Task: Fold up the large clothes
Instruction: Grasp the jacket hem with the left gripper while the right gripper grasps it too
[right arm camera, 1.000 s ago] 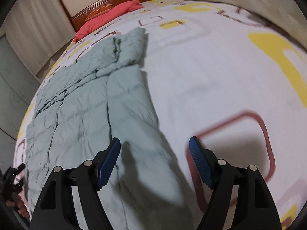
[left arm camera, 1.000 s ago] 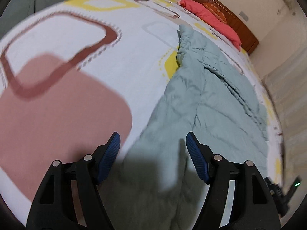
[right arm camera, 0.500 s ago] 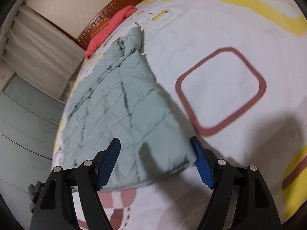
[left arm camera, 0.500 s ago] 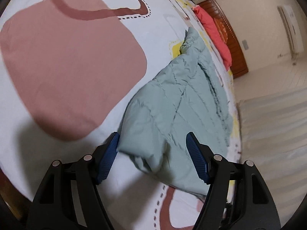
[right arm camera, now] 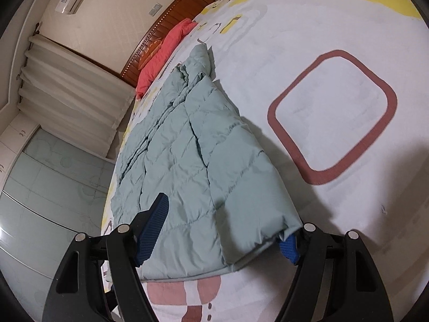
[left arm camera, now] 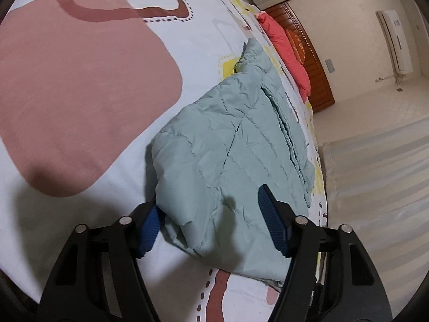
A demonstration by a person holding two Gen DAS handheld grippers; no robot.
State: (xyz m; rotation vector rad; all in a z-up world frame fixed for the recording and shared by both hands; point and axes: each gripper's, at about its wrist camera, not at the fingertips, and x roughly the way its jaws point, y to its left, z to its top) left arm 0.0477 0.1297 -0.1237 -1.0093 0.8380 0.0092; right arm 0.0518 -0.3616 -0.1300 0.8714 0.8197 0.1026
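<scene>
One pale green quilted jacket [left arm camera: 236, 145] lies lengthwise on the patterned bedsheet [left arm camera: 80, 80], its hem corner bunched up nearest the two grippers. The left gripper [left arm camera: 211, 228] has its fingers spread wide around that corner, not pinching it. The right gripper [right arm camera: 222, 228] likewise straddles the hem with jaws apart. One red pillow [right arm camera: 163, 53] sits by the one wooden headboard [right arm camera: 171, 18]
</scene>
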